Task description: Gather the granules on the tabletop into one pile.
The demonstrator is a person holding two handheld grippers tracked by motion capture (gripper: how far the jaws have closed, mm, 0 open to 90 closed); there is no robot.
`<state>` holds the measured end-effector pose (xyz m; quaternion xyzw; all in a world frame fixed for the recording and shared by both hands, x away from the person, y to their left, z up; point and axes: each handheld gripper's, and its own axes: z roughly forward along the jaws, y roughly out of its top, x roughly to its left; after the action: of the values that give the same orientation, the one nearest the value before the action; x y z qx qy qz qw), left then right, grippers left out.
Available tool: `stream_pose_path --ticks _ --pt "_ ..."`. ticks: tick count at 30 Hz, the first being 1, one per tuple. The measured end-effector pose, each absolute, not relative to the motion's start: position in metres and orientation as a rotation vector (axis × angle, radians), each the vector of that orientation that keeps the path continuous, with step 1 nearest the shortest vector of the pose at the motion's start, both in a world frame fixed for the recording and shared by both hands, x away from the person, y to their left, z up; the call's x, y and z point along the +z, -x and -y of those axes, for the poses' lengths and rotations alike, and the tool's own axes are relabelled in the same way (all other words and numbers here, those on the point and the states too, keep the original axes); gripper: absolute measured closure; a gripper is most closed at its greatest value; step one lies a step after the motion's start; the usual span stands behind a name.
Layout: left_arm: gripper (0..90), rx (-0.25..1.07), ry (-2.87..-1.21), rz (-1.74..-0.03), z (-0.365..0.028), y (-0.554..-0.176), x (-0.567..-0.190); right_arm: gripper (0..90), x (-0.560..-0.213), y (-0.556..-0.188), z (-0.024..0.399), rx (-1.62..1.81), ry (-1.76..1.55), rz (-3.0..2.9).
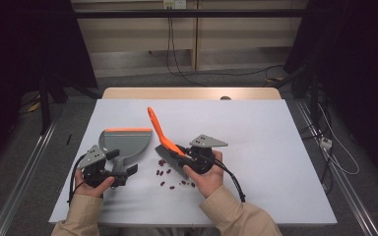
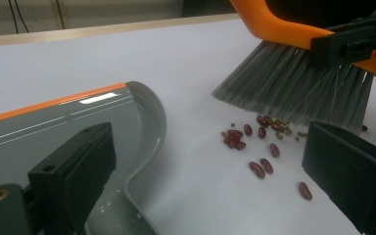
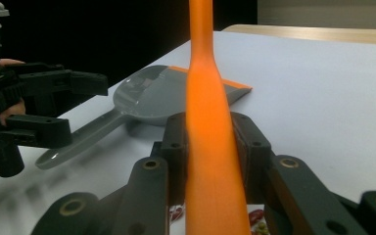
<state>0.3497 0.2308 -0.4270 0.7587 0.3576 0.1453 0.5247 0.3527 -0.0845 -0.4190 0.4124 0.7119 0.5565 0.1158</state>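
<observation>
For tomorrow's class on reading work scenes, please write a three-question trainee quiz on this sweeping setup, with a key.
1. True or false: the right gripper is shut on the brush.
2. What lies scattered on the table by the bristles? A) screws B) red beans C) coins
3. Fill in: the left gripper has its jaws open either side of the handle of the grey ____.

Key: 1 true, its jaws clamp the orange handle. 2 B. 3 dustpan.
</observation>
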Motion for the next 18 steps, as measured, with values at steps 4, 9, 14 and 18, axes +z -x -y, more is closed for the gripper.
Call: stream_pose_path --ticks 4,9,14,18 --pt "5.6 0.346 -1.813 -0.855 -0.231 -0.350 -0.427 71.3 -0.420 -0.350 0.074 1.637 -1.196 -2.098" --pt "5.6 0.344 -1.812 -0.853 -0.231 -0.350 -0.427 71.3 -0.421 -0.345 0.061 1.658 -1.214 -2.110" --pt "5.6 0.345 -1.810 -0.853 -0.232 -0.350 -0.427 71.3 -0.422 -0.337 0.047 1.695 -1.248 -2.119" --pt "5.6 0.346 -1.807 -0.857 -0.232 -0.350 -0.427 71.3 -0.430 -0.334 0.039 1.706 -1.297 -2.126"
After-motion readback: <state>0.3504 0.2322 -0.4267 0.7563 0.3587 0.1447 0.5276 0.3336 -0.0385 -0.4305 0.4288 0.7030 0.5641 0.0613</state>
